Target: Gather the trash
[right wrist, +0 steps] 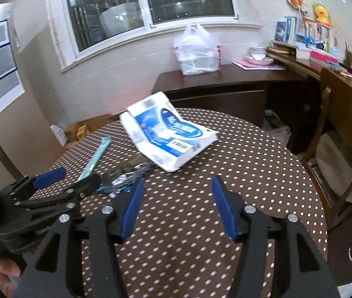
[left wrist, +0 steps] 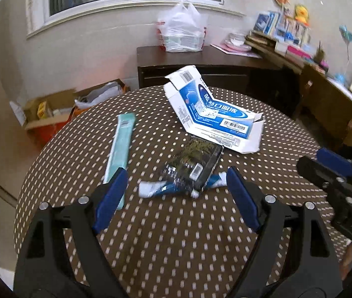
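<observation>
Your left gripper (left wrist: pixel 176 188) hovers low over the dotted tablecloth (left wrist: pixel 176 243), its blue pads spread wide and holding nothing. Just ahead of its fingertips lies a squeezed blue-and-white tube (left wrist: pixel 156 190), partly under a dark crumpled wrapper (left wrist: pixel 193 161). A long teal packet (left wrist: pixel 120 154) lies beside your left finger, its near end hidden behind the pad. Farther back, a flattened blue-and-white carton (left wrist: pixel 213 114) rests bent on the cloth, one flap raised. Your right gripper (right wrist: pixel 176 206) is released too, empty above bare cloth, well short of the carton. The wrapper looks blurred in the right view, so its contents are unclear.
</observation>
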`<state>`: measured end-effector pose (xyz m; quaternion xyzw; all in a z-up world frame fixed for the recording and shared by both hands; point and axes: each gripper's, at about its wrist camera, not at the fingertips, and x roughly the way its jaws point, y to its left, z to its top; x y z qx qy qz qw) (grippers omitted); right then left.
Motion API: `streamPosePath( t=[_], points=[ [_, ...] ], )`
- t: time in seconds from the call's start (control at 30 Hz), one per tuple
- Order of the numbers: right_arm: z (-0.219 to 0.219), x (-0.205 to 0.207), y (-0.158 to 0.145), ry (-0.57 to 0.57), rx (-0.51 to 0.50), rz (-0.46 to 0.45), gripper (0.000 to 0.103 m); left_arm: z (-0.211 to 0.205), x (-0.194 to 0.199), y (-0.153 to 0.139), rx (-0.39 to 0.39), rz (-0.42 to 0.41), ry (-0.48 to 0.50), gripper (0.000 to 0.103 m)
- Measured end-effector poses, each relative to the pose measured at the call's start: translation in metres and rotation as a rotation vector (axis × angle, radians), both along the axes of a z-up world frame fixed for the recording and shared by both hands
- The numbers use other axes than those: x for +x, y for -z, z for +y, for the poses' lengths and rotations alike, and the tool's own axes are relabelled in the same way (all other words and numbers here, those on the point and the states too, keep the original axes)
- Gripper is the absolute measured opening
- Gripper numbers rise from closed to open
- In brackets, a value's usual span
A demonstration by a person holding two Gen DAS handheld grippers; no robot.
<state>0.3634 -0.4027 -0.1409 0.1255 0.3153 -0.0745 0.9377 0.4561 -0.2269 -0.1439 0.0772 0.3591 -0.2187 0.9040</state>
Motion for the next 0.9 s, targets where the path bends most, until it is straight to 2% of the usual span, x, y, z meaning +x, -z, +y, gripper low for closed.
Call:
streamPosePath(
  t=[0.2,0.33,0.43,0.5,0.53,0.57,0.63,0.67,0.7,0.9],
  points=[
    [-0.013,0.023,0.012,0.016,0.031,0.022,0.058,-0.028,0.029,0.022,0.055,0.071,0.033,0.080],
    [-0.016,0.032,0.016,0.009,0.039,0.030,0.059,-0.043,0.042,0.037,0.134,0.119,0.047,0.080],
    [-0.015,0.035,0.018,0.006,0.045,0.032,0.060,-0.042,0.050,0.043,0.116,0.151,0.036,0.076],
    [-0.014,0.036,0.019,0.000,0.047,0.036,0.060,-0.041,0.051,0.043,0.102,0.153,0.038,0.062],
    [-0.014,0.036,0.019,-0.001,0.045,0.038,0.060,-0.041,0.051,0.042,0.106,0.146,0.039,0.058],
    [-0.012,0.037,0.019,-0.004,0.042,0.039,0.060,-0.040,0.051,0.041,0.104,0.146,0.041,0.044],
    [-0.009,0.037,0.018,-0.006,0.037,0.040,0.060,-0.037,0.050,0.039,0.096,0.149,0.037,0.030],
    [-0.006,0.037,0.018,-0.008,0.032,0.042,0.060,-0.033,0.050,0.038,0.085,0.152,0.034,0.013],
    [-0.003,0.037,0.018,-0.011,0.029,0.045,0.060,-0.029,0.049,0.035,0.075,0.147,0.025,0.005],
    [0.019,0.042,0.018,-0.052,0.003,0.060,0.061,-0.005,0.029,0.015,0.031,0.086,0.031,0.002]
  ],
)
